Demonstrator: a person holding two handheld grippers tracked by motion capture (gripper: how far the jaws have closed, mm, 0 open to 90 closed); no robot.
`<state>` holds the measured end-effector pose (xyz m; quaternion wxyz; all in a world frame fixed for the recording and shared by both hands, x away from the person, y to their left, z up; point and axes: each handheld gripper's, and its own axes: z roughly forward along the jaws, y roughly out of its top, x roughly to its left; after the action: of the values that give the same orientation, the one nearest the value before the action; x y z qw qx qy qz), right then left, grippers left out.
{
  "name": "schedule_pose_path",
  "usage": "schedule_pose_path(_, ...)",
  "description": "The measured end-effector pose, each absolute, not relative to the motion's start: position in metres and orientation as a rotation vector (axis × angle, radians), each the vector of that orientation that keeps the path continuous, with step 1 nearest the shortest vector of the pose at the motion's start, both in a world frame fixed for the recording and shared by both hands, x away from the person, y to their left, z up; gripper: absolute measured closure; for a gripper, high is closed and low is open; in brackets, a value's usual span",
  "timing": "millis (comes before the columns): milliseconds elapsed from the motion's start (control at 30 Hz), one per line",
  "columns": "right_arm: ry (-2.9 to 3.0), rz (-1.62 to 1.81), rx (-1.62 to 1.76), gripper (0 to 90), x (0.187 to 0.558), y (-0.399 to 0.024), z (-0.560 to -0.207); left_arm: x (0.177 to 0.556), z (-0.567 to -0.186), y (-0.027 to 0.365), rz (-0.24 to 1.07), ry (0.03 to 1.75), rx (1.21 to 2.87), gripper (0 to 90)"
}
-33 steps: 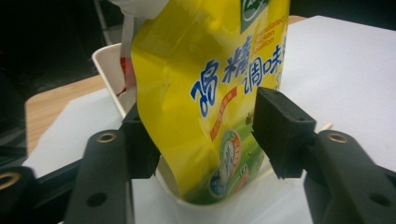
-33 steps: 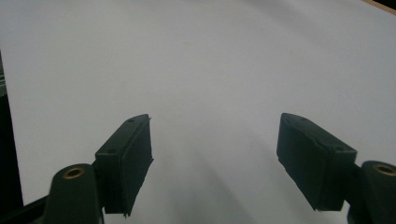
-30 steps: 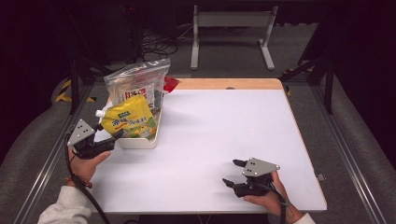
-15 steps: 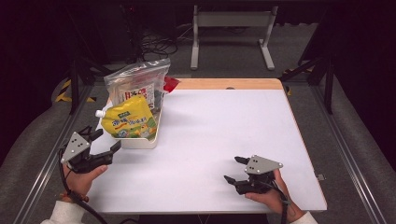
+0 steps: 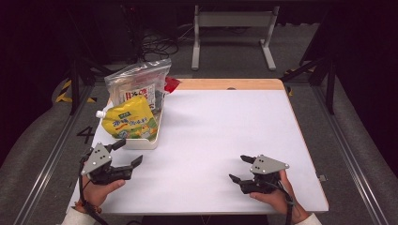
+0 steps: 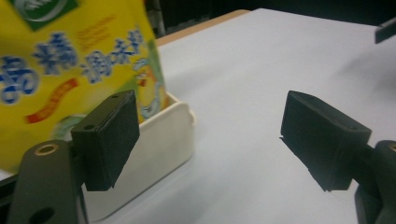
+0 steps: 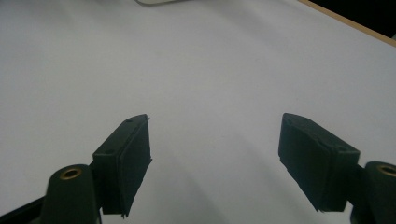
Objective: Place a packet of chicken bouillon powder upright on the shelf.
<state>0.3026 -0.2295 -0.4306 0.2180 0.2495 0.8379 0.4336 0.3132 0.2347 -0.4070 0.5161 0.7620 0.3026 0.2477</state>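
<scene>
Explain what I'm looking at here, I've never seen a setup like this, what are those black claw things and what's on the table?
A person sits at a white table and holds a two-jaw gripper in each hand. The wide picture comes from a camera above the table; the other two come from cameras riding on the grippers, looking along their black jaws. The left gripper has just been opening its jaws, with nothing between them. The right gripper is open and empty too. At the table's left edge stands a white tray holding a yellow pouch with a clear bag behind it. Nothing is held.

The yellow pouch (image 5: 130, 123) bears blue East Asian characters, too blurred to read.
</scene>
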Motion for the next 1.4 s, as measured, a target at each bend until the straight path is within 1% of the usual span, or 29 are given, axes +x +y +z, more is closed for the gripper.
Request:
schedule_pose_path(700,2.304,1.182,0.732,24.0,0.297,-0.240,-0.434,0.315,-0.432,0.149,0.407,0.494,2.035,19.1)
schedule_pose_path(1133,2.297,1.163,0.764,23.3,0.294,-0.248,-0.439,0.313,-0.445,0.116,0.316,0.421,2.113,17.7)
schedule_pose_path(1200,2.296,1.159,0.772,23.1,0.293,-0.249,-0.440,0.313,-0.450,0.110,0.290,0.397,2.148,17.4)
schedule_pose_path(1267,2.298,1.158,0.776,23.0,0.293,-0.250,-0.440,0.313,-0.452,0.108,0.293,0.387,2.163,17.2)
schedule_pose_path(1400,2.293,1.153,0.780,22.2,0.292,-0.251,-0.441,0.315,-0.456,0.104,0.304,0.393,2.195,13.9)
